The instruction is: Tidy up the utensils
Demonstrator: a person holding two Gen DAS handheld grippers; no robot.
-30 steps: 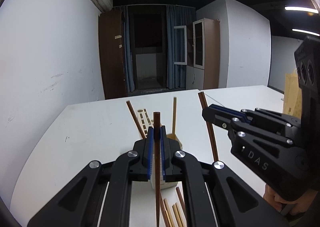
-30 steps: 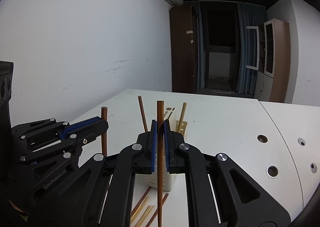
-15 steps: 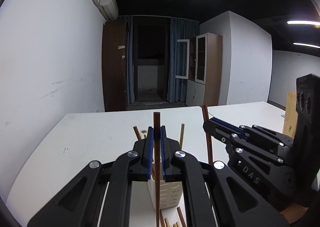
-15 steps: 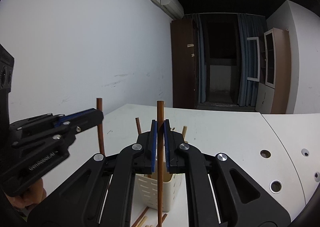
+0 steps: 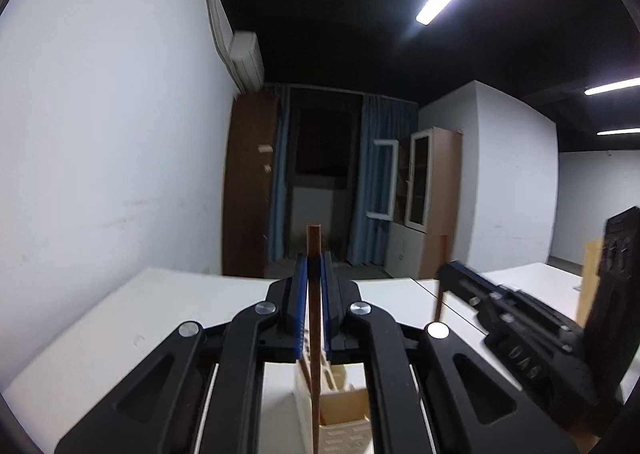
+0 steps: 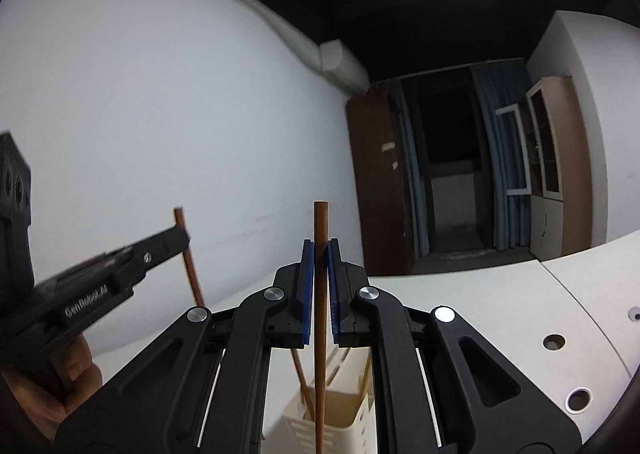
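A brown chopstick [image 5: 314, 318] is held upright in the clenched left tongs [image 5: 314, 310], another [image 6: 320, 294] in the right tongs [image 6: 320, 286]; the holder [image 6: 336, 426] is seen below them on the counter [image 6: 500, 302].

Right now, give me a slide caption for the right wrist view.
Right gripper clamps an upright brown chopstick above the cream utensil holder; left gripper holds another.

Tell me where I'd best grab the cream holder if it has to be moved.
Probably by its top rim, coming straight down with one finger inside and one outside the wall: the holder is an open-topped, thin-walled box standing upright. Both grippers are taken, the left gripper and right gripper each shut on a brown chopstick, so free one first.
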